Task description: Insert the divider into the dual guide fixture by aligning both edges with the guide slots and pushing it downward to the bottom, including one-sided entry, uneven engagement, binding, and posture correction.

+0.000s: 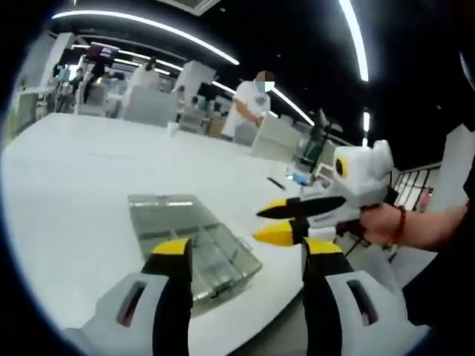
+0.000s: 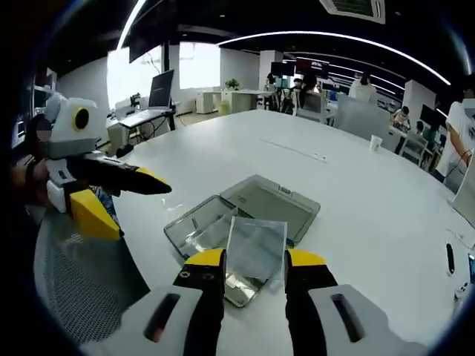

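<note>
Right gripper (image 2: 254, 261): its yellow-tipped fingers (image 2: 206, 261) are clenched on a clear divider (image 2: 256, 245), one on each side edge, holding the sheet upright above the near end of the box.
Divider: a thin see-through square panel, gripped at its lower part; it sits just over the near compartments, and whether its bottom edge touches the box I cannot tell.
Box (image 2: 245, 215): a clear plastic case lying open on the table (image 2: 356, 208) near the table's edge, the lid (image 2: 271, 199) folded flat behind it and the divided tray (image 1: 194, 245) in front. In the left gripper view the tray lies just beyond the left gripper's fingers.
Left gripper (image 1: 249, 251): released, its two fingers spread wide with nothing between them, held short of the box. In the right gripper view it (image 2: 126, 194) comes in from the left, tips pointing toward the box but apart from it.
Hand (image 1: 382, 221): wraps the right gripper's handle, a red bead bracelet (image 1: 401, 221) on the wrist.
Surroundings: a large white table in an open office; people stand and sit at desks in the background; a mesh chair (image 2: 82, 285) sits beside the table.
</note>
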`<act>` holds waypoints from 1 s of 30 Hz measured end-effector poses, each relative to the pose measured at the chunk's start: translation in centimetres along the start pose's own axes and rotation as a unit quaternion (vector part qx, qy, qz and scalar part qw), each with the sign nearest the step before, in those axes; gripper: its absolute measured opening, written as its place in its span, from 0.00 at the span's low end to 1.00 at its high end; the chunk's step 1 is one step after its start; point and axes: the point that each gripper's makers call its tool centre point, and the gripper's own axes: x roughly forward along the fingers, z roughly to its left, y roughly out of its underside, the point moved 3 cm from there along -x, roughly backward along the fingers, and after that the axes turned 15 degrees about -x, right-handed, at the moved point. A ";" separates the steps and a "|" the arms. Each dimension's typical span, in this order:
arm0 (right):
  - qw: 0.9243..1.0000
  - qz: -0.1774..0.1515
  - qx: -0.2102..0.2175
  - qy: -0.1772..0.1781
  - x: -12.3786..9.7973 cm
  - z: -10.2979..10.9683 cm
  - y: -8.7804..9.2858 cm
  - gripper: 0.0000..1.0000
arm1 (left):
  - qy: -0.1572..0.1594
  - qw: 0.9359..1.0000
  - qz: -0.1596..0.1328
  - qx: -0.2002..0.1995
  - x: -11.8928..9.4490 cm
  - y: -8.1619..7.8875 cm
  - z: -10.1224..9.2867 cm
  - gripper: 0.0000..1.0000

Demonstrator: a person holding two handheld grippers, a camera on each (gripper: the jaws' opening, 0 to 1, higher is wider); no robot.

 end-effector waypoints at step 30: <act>0.999 -0.035 -0.021 -0.020 -0.9 3.1 -3.3 0.27 | 0.055 0.981 -0.016 -0.184 1.3 -0.1 0.3 0.13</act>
